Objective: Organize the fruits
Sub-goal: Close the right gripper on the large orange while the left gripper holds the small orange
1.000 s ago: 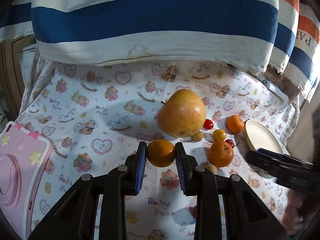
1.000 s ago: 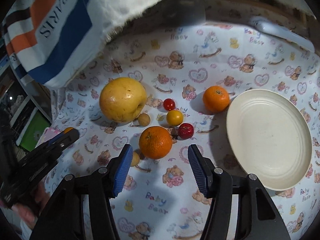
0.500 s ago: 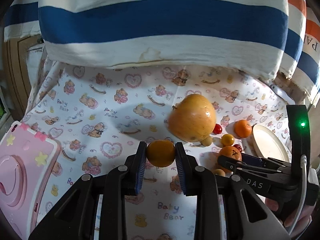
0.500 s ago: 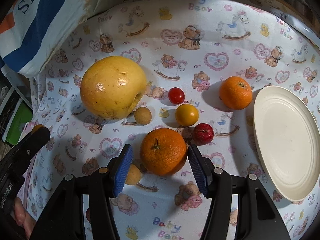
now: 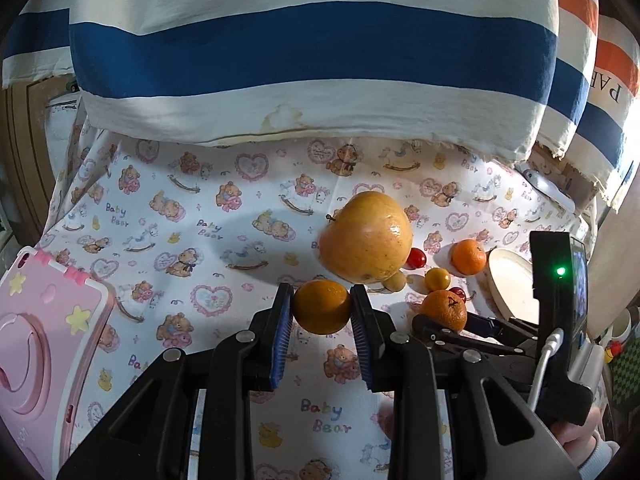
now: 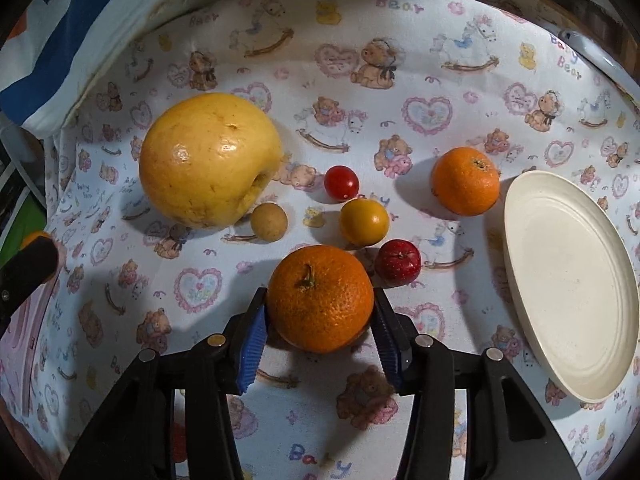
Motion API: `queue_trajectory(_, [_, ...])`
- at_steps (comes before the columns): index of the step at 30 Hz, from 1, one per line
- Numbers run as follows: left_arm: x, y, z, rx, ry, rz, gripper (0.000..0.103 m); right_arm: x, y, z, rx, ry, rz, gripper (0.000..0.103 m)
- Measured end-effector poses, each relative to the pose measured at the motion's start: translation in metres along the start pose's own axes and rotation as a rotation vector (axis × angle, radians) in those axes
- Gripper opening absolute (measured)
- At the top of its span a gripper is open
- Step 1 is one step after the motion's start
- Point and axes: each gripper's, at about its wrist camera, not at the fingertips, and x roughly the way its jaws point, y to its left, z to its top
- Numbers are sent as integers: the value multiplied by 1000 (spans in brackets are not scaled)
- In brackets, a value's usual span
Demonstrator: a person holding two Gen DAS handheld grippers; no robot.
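A smooth orange fruit is clamped between the blue pads of the left gripper, held above a Baby Bear print cloth, just in front and to the left of a large yellow pomelo lying on that cloth. To the right of the pomelo, the right gripper straddles a stemmed orange that rests on the cloth; both blue pads sit against the orange's sides, though how firmly they grip cannot be told. Between the pomelo and that orange lies a small tan round fruit. Right of the pomelo sit a red cherry tomato, a yellow cherry tomato and a small dark red fruit. Further right lies a mandarin, then a cream plate with nothing on it. Far left of the pomelo is a pink case. Behind the pomelo hangs a striped PARIS fabric
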Motion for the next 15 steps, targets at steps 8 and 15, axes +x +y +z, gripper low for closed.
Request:
queue_trajectory(8, [-5, -5, -1, 27, -18, -1, 28, -29, -7, -15, -49, -107, -3, 50])
queue_trajectory(15, [-38, -17, 0, 88, -160, 5, 28, -83, -14, -30, -96, -286, 3, 50])
